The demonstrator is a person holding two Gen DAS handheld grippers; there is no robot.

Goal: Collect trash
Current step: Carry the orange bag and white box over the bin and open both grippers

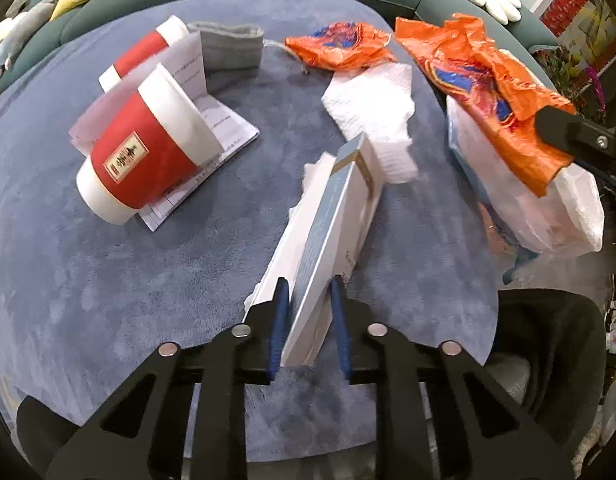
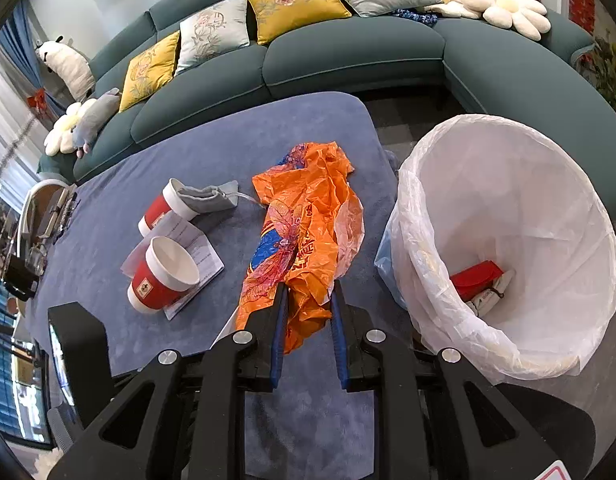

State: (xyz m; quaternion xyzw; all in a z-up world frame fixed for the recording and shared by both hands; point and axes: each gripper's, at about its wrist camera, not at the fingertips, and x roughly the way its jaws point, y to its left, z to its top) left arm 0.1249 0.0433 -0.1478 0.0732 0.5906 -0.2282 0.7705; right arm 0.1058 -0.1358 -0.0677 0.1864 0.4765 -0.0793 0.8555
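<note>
Nearest, the left gripper (image 1: pixel 308 300) is clamped on the flat box (image 1: pixel 331 224) over the blue table (image 1: pixel 108 260); the right gripper (image 2: pixel 308 300) grips the orange bag (image 2: pixel 304 232). I'd carry each level over the white-lined bin (image 2: pixel 419 184) rim before releasing.

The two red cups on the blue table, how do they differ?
The near cup lies on the papers with its open mouth showing; the far cup has a grey pouch over its mouth. The near cup's label faces up; the far cup's barely shows. Both are red with white rims, tipped over.
</note>
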